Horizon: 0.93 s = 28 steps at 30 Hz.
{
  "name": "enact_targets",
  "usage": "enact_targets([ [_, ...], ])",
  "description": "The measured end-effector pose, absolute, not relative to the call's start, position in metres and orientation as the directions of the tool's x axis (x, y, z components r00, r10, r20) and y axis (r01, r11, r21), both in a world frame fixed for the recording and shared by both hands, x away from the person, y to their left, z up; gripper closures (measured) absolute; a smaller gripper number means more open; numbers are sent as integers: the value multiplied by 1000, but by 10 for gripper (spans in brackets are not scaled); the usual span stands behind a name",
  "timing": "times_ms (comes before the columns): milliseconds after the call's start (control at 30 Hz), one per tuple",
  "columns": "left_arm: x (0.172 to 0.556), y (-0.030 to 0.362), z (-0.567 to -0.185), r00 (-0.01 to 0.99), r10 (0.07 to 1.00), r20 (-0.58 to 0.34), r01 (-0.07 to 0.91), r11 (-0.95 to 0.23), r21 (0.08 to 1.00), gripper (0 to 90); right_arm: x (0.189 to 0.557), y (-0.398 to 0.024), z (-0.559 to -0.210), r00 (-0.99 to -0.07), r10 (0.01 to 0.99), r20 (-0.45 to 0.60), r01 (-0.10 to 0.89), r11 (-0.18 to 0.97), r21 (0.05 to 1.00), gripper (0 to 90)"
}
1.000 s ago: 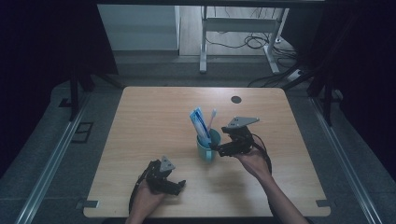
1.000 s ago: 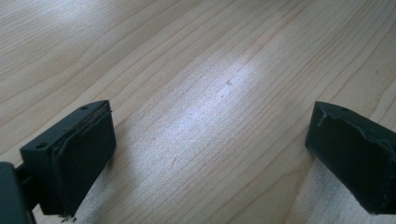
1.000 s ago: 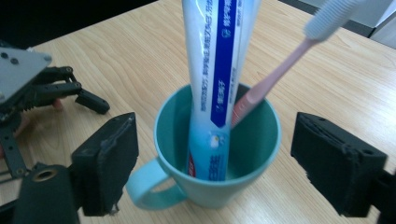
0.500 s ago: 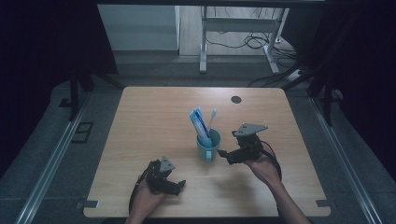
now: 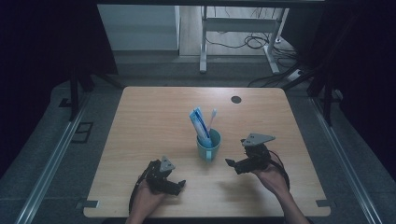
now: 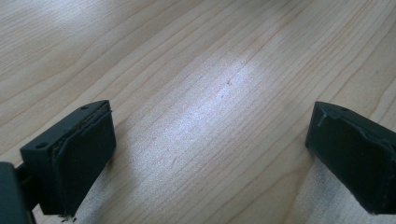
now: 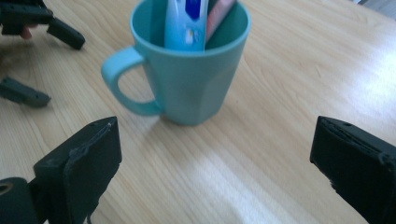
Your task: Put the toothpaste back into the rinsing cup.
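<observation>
Your right gripper (image 5: 232,164) sits low beside the teal mug (image 5: 208,145), its just-widened jaws empty and clear of it. The mug stands upright mid-table (image 5: 149,121), holding a toothpaste tube (image 5: 199,125) and toothbrush (image 5: 212,119). Your left gripper (image 5: 176,185) rests released.

Both grippers, left gripper (image 5: 173,185) and right gripper (image 5: 232,164), hold jaws wide apart.

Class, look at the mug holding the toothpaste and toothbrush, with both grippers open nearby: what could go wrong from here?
1. The toothpaste tube and toothbrush stand tall and lean in the teal mug; a knock might tip it.
2. The right gripper, jaws just opened and empty, sits beside the mug, so a careless move could bump it.
</observation>
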State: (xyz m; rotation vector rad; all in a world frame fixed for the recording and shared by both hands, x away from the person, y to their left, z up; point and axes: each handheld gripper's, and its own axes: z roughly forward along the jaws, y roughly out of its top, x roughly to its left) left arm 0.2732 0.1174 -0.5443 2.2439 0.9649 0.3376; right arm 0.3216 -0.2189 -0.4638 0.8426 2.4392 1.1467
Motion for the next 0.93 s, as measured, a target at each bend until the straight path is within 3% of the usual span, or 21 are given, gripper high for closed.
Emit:
enact_targets([
  [933,273,117,-545,692,722,-27,550,-503,667,18,296,-254,-534,-722,691,-40,460,522,718,34],
])
